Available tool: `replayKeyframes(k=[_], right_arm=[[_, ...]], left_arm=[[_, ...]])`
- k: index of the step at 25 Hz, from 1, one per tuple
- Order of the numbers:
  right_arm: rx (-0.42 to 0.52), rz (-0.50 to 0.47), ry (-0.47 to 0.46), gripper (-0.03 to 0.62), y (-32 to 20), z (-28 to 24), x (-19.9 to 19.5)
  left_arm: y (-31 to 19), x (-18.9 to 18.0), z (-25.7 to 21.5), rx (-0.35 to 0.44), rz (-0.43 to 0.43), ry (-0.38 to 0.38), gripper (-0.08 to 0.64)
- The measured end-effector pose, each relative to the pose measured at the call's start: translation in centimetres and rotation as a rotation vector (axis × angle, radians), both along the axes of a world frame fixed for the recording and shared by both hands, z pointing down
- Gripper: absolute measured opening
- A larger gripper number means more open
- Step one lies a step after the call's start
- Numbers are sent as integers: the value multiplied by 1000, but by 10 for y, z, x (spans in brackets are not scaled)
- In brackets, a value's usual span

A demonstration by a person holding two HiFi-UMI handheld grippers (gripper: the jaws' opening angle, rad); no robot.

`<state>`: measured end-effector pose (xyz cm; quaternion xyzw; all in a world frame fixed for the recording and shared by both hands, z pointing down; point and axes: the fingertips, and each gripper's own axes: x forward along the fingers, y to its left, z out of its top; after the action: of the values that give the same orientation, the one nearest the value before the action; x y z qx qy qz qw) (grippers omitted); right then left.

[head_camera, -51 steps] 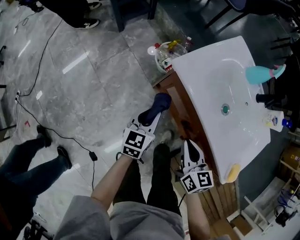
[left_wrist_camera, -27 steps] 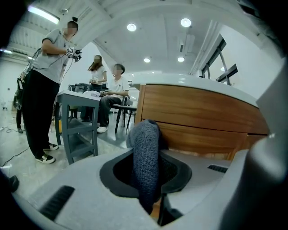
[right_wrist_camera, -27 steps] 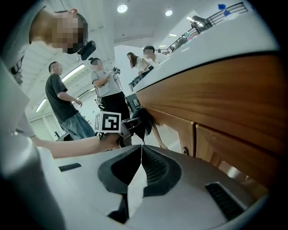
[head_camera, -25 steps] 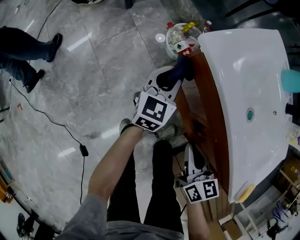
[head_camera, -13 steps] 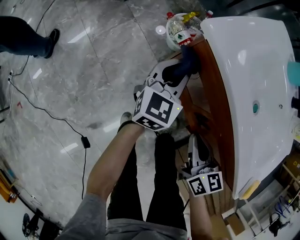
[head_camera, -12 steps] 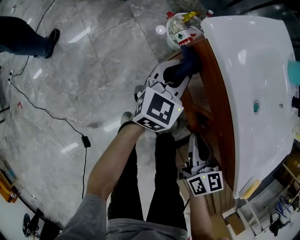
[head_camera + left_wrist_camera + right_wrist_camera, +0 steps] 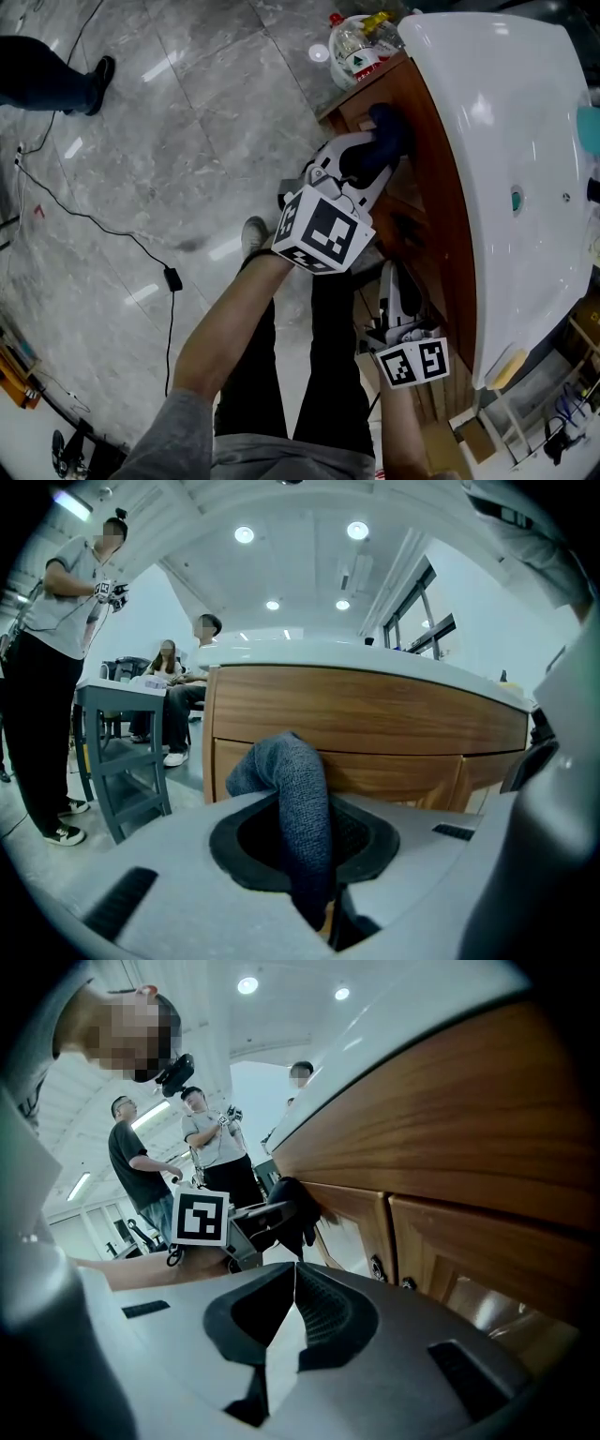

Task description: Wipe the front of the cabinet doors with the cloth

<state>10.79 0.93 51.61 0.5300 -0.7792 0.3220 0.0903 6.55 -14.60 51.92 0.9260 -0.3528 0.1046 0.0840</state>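
Observation:
A dark blue-grey cloth [image 7: 386,134] [image 7: 295,803] is pinched in my left gripper [image 7: 375,155] [image 7: 309,855], which is shut on it. The cloth's free end presses against the wooden cabinet front [image 7: 412,159] [image 7: 375,719] just under the white basin top [image 7: 506,141], near the cabinet's left end. My right gripper [image 7: 394,286] [image 7: 292,1274] is shut with nothing between its jaws and hangs lower down, close to the cabinet doors [image 7: 441,1232]. In the right gripper view the cloth [image 7: 295,1211] and the left gripper [image 7: 253,1218] show against the door.
A clear bag of bottles [image 7: 361,45] stands on the floor by the cabinet's far corner. A black cable [image 7: 112,234] runs over the grey tiled floor. A grey chair [image 7: 122,752] and several people [image 7: 56,667] are to the left. A shelf [image 7: 562,412] stands at the right.
My left gripper has slid the cloth to the right along the cabinet front, away from the bag of bottles. The right gripper has stayed in about the same place.

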Motion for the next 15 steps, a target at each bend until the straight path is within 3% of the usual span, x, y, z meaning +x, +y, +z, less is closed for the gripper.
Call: replayKeyframes(k=[15], right_arm=[[2, 87, -1, 11, 6, 4, 20]], left_arm=[[53, 40, 3, -27, 131, 38, 67]])
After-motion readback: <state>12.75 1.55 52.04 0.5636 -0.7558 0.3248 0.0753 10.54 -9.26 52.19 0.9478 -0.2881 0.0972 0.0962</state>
